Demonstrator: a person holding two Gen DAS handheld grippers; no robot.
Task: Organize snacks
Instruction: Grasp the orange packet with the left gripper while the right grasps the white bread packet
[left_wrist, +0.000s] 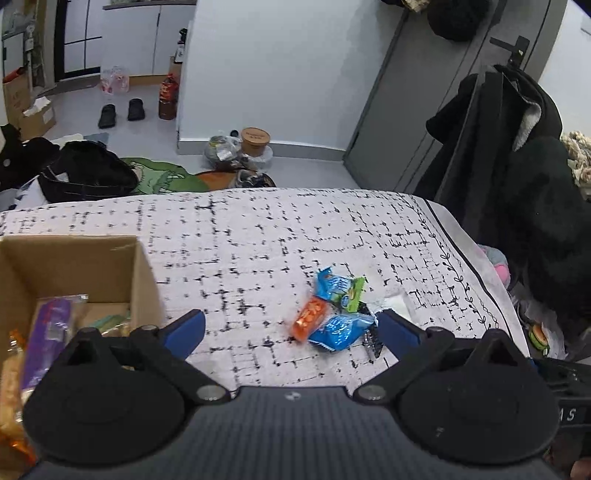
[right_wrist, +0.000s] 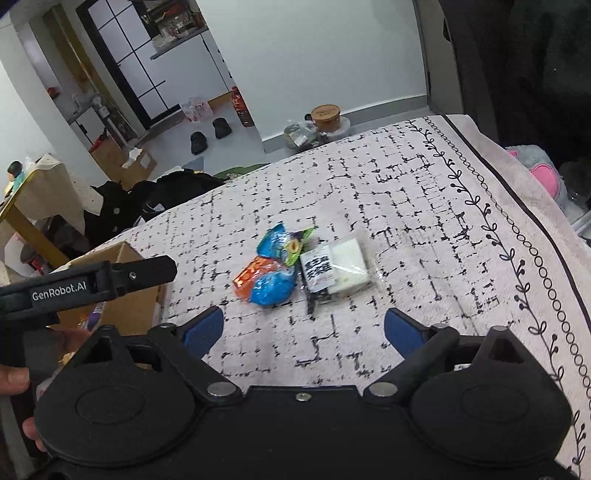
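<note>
1. We hold the left gripper (left_wrist: 290, 332) above the bench (left_wrist: 258, 236), which is covered by a white cloth with a broken black grid; its blue fingers (left_wrist: 186, 332) stand wide apart with nothing between them.
2. We hold the right gripper (right_wrist: 303, 328) over the same cloth, its blue fingers (right_wrist: 205, 330) also spread wide and empty.
3. A small heap of snacks lies on the cloth ahead of both grippers, touching neither.
4. In the heap, an orange packet (right_wrist: 251, 277) lies against a blue packet (right_wrist: 271, 290); behind them sit a second blue packet (right_wrist: 273, 240) and a green packet (right_wrist: 295, 247).
5. Just right of these lies a clear wrapped pack (right_wrist: 338, 267) with a black-and-white label and a white block inside.
6. In the left wrist view, the right finger's tip sits just beside the near blue packet (left_wrist: 338, 332); we cannot tell whether they touch.
7. An open cardboard box (left_wrist: 144, 273) stands on the bench to the left of the heap, well apart from it.
8. Inside the box lie a purple packet (left_wrist: 48, 332) and other wrapped snacks.
9. In the right wrist view, a hand (right_wrist: 14, 376) grips the left gripper's handle beside the box.
</note>
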